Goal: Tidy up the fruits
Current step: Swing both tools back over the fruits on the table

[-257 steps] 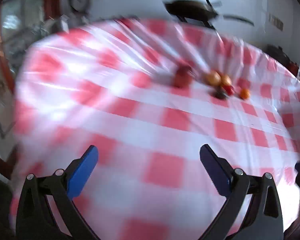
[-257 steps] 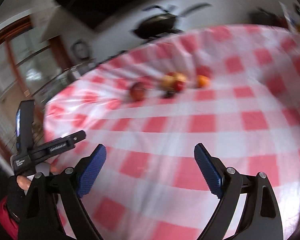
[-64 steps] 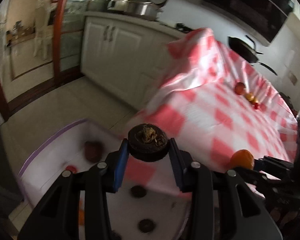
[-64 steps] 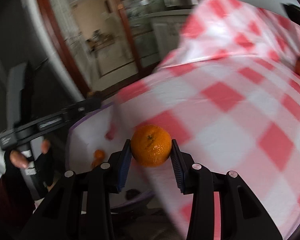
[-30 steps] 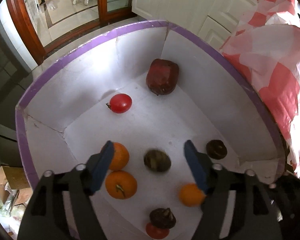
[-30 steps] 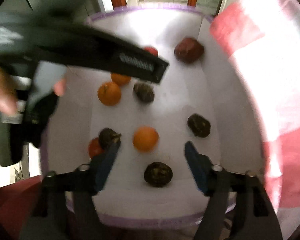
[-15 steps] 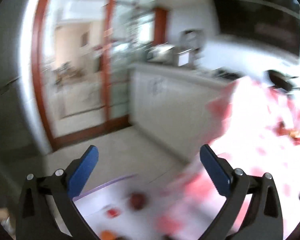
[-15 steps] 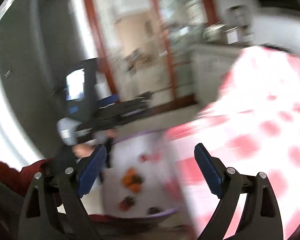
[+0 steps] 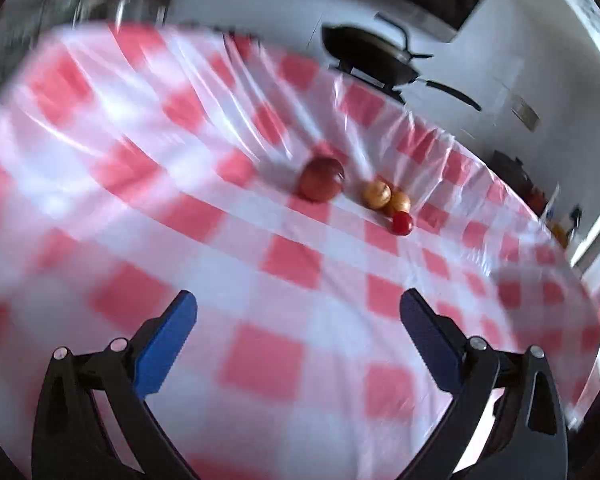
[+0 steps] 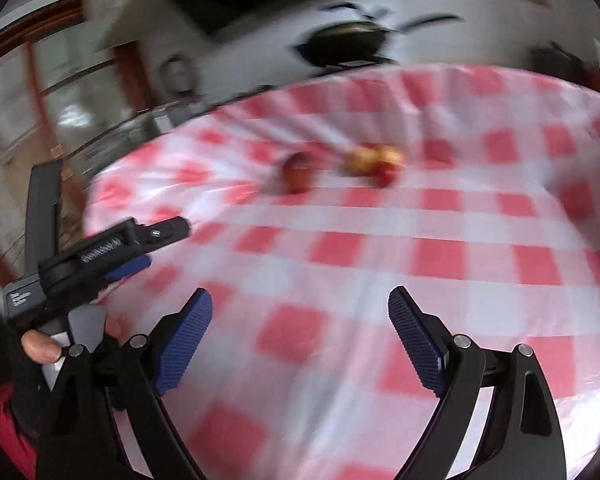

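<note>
A red apple (image 9: pixel 320 179) lies on the red-and-white checked tablecloth (image 9: pixel 284 256), with two yellow-orange fruits (image 9: pixel 377 194) and a small red tomato (image 9: pixel 402 223) to its right. My left gripper (image 9: pixel 298 320) is open and empty, well short of them. In the right wrist view the apple (image 10: pixel 297 173), the yellow fruits (image 10: pixel 362 158) and the tomato (image 10: pixel 387 174) lie far ahead. My right gripper (image 10: pixel 300 320) is open and empty. The left gripper also shows at the left of the right wrist view (image 10: pixel 100 252).
A black pan (image 9: pixel 370 56) stands on the counter behind the table. It also shows in the right wrist view (image 10: pixel 344 44). Cabinets and a wooden door frame (image 10: pixel 40 92) are at the left. The table's edge curves away at the right (image 9: pixel 580 280).
Both grippers have swung up from the white fruit box by the floor and now face the table top. Both are open and empty, as half a second ago.
</note>
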`<state>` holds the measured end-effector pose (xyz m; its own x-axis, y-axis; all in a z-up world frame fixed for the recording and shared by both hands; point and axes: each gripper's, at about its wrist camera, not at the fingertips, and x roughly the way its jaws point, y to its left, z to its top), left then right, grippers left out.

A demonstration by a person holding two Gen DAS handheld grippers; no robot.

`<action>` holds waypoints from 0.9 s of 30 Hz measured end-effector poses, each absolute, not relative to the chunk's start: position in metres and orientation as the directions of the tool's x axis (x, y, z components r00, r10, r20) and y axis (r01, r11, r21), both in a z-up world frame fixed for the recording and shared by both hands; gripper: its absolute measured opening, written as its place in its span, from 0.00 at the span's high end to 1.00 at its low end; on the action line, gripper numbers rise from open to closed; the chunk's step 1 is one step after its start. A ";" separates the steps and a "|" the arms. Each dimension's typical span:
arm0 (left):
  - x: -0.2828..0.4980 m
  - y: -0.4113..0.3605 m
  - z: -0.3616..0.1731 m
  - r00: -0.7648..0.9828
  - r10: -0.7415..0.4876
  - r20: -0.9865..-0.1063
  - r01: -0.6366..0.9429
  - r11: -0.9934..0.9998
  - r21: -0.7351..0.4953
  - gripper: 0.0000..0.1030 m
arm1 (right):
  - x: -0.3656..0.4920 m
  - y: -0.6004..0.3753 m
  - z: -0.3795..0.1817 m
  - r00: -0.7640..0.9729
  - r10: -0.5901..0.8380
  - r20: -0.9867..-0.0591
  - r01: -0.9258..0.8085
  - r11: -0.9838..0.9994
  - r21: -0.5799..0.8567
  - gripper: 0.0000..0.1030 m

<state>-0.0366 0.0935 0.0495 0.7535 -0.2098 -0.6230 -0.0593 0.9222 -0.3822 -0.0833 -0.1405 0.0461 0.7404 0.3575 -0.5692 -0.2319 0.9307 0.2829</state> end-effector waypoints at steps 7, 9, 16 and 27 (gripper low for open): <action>-0.004 0.088 0.013 0.798 -0.268 -0.539 -0.098 0.826 -0.556 0.02 | -0.007 -0.179 0.021 0.752 0.234 -0.616 -0.075 0.959 0.273 0.15; -0.009 0.097 0.018 0.818 -0.291 -0.496 -0.072 0.804 -0.590 0.02 | 0.020 -0.181 0.015 0.735 0.229 -0.638 -0.061 0.960 0.274 0.15; -0.009 0.110 0.017 0.807 -0.278 -0.522 -0.126 0.782 -0.611 0.02 | 0.133 -0.149 0.003 0.682 0.111 -0.723 -0.026 0.991 0.128 0.15; -0.009 0.087 0.022 0.804 -0.263 -0.533 -0.059 0.857 -0.511 0.01 | 0.221 -0.125 -0.016 0.611 0.082 -0.787 -0.029 0.996 0.082 0.39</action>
